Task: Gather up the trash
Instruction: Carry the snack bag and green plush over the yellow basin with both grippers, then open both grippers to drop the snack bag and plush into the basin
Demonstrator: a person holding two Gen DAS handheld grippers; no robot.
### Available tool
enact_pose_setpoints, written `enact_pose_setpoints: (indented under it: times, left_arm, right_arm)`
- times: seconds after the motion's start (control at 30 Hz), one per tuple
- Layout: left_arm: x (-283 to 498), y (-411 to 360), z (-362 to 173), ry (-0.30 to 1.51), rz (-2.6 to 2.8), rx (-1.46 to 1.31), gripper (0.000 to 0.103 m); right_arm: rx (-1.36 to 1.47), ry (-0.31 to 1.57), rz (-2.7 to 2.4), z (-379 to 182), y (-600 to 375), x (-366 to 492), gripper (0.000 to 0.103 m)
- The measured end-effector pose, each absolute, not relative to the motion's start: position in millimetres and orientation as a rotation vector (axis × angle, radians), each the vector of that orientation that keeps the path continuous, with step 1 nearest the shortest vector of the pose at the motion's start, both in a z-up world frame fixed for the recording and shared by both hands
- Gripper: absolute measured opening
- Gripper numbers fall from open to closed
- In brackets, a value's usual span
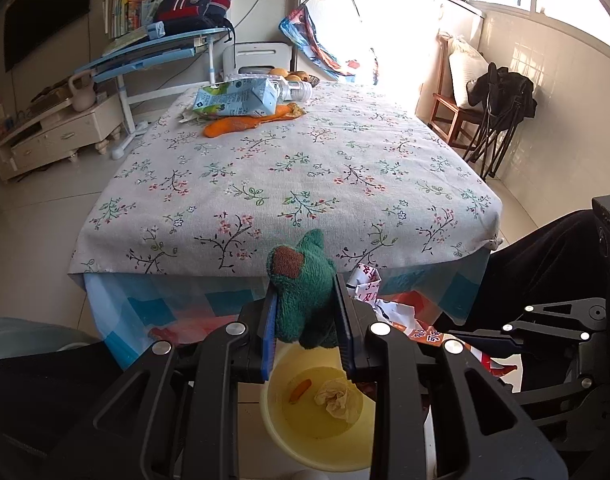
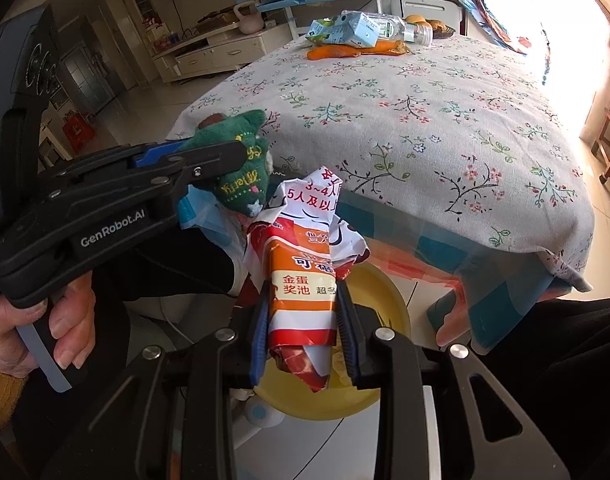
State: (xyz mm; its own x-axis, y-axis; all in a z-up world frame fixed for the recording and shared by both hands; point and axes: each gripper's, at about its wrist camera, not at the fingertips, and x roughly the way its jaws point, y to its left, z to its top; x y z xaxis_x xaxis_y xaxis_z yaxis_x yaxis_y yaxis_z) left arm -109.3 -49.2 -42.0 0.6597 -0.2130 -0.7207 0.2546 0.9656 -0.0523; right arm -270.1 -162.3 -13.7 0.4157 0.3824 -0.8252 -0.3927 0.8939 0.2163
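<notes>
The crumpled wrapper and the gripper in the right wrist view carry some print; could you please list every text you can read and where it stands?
"GenRobot.AI": on the side of the left gripper.
"金蛋 奖池": orange panel of the crumpled wrapper in the right gripper.
"5人及以上" (cut off), under a partly hidden "3~4人": wrapper's white upper part.
Yellow stitching on the green knitted item: not legible.
Milk carton and bottle labels: too small.

Both wrist views look steeply down past the table edge, close above the yellow bin; they share that floral tabletop and the bin.
</notes>
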Motion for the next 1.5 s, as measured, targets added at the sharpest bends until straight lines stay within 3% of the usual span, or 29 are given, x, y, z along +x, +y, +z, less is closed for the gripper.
enact_pose_setpoints:
  times: [0.17, 0.5, 0.63, 1.27, 1.5]
  left_arm:
    - [-112.5, -54.9, -48.8, 0.83, -0.285, 0.065, 0.024]
    - [-112.5, -65.1, -65.8, 0.906, -0.299, 0.104, 0.031]
    - [-111.9, -62.1, -62.3, 0.894, -0.283, 0.099, 0.039]
    - [-117.3, -59.9, -52.4, 0.824, -0.229, 0.127, 0.059]
    - [-121.0, -56.8, -45.5, 0.775, -0.191, 0.13, 0.075]
  right_arm:
    - [-0.028, 1.074, 0.48, -20.2, -161.6, -273.6, 0.032]
    - [0.02, 1.049, 0.401, -15.4, -178.2, -272.8, 0.054]
    - [0.045, 1.026, 0.395, -10.1, -182.0, -274.2, 0.056]
    - [0.07, 0.973, 0.392, -1.9, -184.0, -273.3, 0.063]
    - [0.079, 0.945, 0.388, 3.1, -185.1, -275.8, 0.069]
